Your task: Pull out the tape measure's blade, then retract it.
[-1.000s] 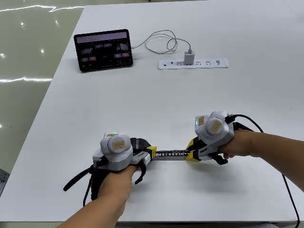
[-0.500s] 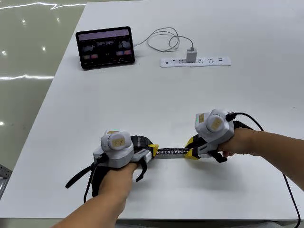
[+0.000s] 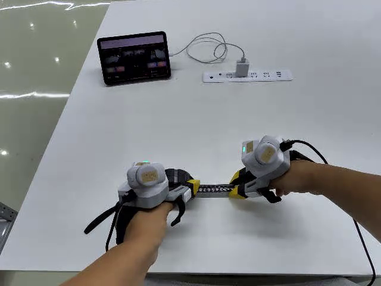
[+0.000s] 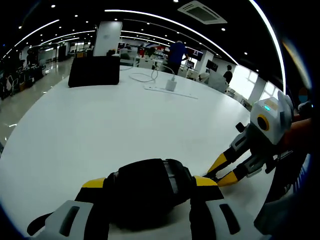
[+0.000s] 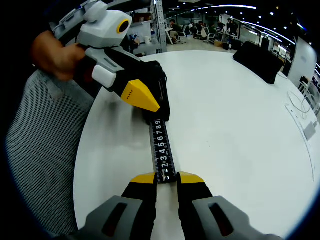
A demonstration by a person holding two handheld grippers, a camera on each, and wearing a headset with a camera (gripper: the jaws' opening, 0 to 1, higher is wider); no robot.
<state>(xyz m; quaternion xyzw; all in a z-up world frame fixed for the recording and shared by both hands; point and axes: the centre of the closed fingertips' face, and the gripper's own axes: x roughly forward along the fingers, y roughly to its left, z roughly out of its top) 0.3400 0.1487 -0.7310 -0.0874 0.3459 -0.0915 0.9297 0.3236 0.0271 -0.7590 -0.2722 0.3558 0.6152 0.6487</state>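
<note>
Tape measure (image 4: 150, 192): black case, down on the white worktop (image 3: 196, 119) close to its near edge, left of the middle. Left gripper (image 3: 184, 189) has the case clamped, one yellow-tipped jaw pressed to each side of it. Blade (image 5: 161, 150) is drawn out a short length, lying flat along the worktop with its numbers facing up. Right gripper (image 5: 167, 178) has its jaws closed almost fully, with the blade's free end pinched between the yellow tips. The two grippers face each other, near together, blade between them. Well apart, toward the far left corner: tablet (image 3: 134, 58), propped up, screen lit. Beside it a power strip (image 3: 247, 75) with a white charger (image 3: 241, 69) plugged in, and a cable (image 3: 205, 50) looping back toward the tablet.
</note>
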